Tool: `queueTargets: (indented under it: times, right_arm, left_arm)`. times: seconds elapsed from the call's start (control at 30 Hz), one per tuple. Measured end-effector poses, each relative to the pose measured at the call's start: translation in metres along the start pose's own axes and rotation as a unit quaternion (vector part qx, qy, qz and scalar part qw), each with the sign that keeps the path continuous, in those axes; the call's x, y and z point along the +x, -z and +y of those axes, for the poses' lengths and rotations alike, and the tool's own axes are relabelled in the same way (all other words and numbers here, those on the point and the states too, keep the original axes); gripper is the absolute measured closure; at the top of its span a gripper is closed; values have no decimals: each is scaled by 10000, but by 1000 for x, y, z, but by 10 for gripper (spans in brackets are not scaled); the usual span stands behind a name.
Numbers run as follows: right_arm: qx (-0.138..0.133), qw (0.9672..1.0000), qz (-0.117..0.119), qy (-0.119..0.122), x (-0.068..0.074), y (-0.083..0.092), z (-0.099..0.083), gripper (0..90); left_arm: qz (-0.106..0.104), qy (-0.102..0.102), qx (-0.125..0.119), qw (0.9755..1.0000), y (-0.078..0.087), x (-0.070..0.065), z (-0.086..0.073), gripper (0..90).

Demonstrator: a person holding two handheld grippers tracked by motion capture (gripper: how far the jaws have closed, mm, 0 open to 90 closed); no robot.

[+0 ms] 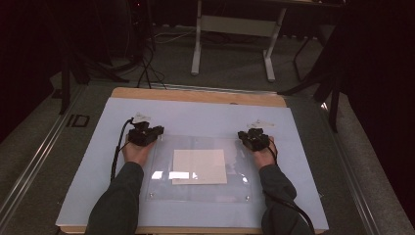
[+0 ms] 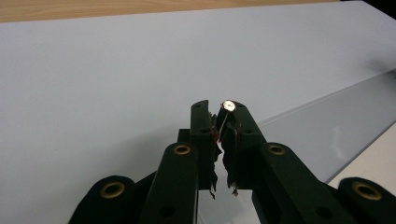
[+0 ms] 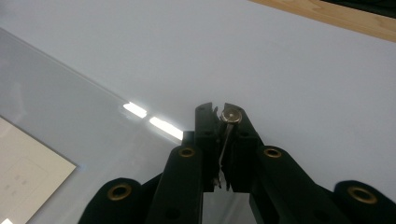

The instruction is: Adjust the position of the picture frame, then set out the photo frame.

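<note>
The left gripper [image 1: 155, 131] and right gripper [image 1: 243, 135] each clamp a small silver round-headed screw [image 2: 228, 106], at the far corners of the clear acrylic sheet [image 1: 205, 193] covering a cream paper square [image 1: 199, 166] on the pale-blue tabletop [image 1: 98, 166].

Screw [image 2: 228, 105] shank hidden between left tool [image 2: 219, 109] jaws.
</note>
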State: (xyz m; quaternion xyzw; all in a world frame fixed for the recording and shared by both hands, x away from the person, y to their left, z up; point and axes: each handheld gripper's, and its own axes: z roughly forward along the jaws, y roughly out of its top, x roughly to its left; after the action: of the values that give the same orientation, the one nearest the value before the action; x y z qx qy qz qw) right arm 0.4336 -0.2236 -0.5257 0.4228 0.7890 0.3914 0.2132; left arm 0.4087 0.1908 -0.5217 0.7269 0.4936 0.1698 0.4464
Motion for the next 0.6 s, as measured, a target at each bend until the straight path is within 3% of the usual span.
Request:
queueTargets:
  times: [0.37, 0.6]
  right_arm:
    - [-10, 10000, 40, -16, -1, 0, -1, 851]
    - [-27, 10000, 33, -31, -1, 0, -1, 850]
  left_arm:
    - [2, 34, -26, 10000, 1, 0, -2, 825]
    - [-111, 96, -46, 9999, 0, 3, -2, 813]
